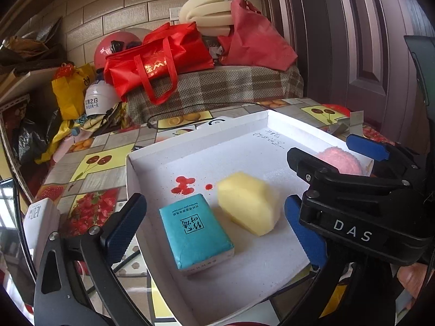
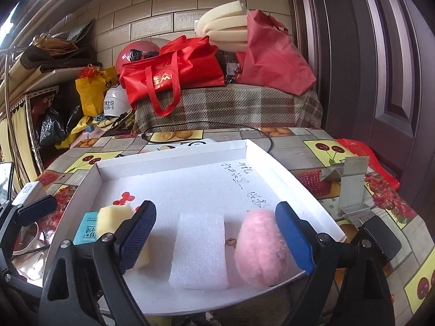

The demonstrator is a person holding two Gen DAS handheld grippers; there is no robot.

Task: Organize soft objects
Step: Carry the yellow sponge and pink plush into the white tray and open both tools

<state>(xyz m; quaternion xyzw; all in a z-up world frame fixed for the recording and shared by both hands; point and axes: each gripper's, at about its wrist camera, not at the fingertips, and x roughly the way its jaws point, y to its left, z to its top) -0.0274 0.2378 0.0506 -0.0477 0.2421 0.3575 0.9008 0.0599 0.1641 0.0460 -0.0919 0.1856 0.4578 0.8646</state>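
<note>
Fingers of right gripper (image 2: 216, 233) spread wide — foam block (image 2: 199, 252) between.

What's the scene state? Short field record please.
tray: white box lid on fruit-print table
in tray: tissue pack, yellow sponge, white foam, pink puff
left hand-held gripper: open, empty
right hand-held gripper: open, empty, white foam and pink puff between its fingers
</note>
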